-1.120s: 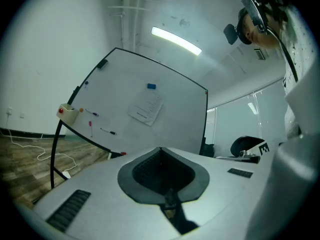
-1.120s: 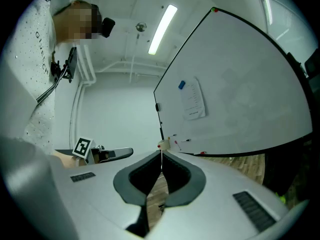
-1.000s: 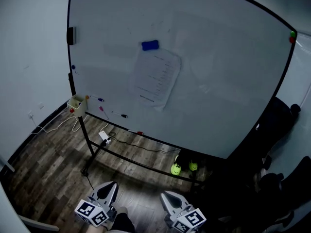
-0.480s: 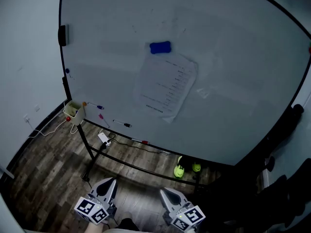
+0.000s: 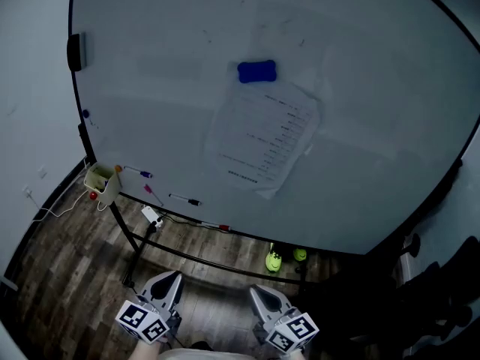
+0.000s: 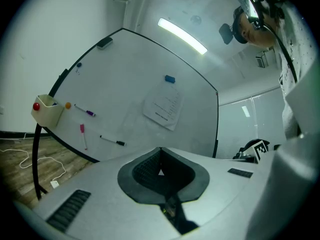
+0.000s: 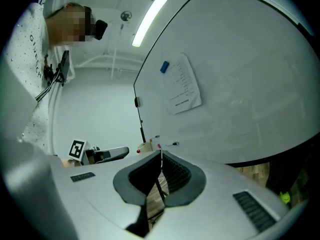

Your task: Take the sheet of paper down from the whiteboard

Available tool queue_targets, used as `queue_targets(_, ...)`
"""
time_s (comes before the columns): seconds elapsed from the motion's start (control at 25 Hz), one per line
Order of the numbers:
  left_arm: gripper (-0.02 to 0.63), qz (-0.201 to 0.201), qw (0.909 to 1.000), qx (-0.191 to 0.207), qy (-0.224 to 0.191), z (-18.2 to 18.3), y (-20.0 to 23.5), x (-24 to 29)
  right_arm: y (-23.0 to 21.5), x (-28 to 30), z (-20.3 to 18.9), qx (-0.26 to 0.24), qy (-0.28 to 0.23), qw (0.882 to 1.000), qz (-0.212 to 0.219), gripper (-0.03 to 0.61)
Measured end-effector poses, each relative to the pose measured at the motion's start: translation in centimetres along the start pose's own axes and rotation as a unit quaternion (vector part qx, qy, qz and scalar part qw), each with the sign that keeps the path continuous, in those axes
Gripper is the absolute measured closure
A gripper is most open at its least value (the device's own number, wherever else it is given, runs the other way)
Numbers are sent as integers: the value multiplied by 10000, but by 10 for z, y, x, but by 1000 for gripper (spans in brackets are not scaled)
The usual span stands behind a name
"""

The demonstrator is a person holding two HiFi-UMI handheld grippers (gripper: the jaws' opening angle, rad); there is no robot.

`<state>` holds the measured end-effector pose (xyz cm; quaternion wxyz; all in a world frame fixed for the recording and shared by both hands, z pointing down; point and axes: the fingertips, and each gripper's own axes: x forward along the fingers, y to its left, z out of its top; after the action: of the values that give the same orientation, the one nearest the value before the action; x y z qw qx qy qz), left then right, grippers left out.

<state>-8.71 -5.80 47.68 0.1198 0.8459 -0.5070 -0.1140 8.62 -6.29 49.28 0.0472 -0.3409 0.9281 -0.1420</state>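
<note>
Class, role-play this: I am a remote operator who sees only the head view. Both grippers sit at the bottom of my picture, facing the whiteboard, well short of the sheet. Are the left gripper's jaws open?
Observer: No. The left gripper view shows the left gripper with its jaws together and nothing between them.
Operator: And the right one?
Observer: In its own view the right gripper is shut too, and empty.
Operator: Do the gripper cameras see the sheet?
Observer: Yes. In the left gripper view the sheet of paper hangs under the blue magnet, higher in the picture than the jaws.
</note>
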Motion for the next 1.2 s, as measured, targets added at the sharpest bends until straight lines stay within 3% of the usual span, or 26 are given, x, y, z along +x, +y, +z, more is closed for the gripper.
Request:
queue_targets(0.48, 600, -306, 9988, 302, 229, 6, 60, 29, -9, 70, -1, -181, -23, 9995, -264, 558)
queue_targets(0.92, 600, -713, 9965, 406, 188, 5, 61, 76, -49, 67, -5, -131, 110, 9965, -824, 558)
queue_targets(1.2, 598, -608, 9966, 556, 52, 21, 66, 100, -69, 81, 15, -248, -89, 9959, -867, 558)
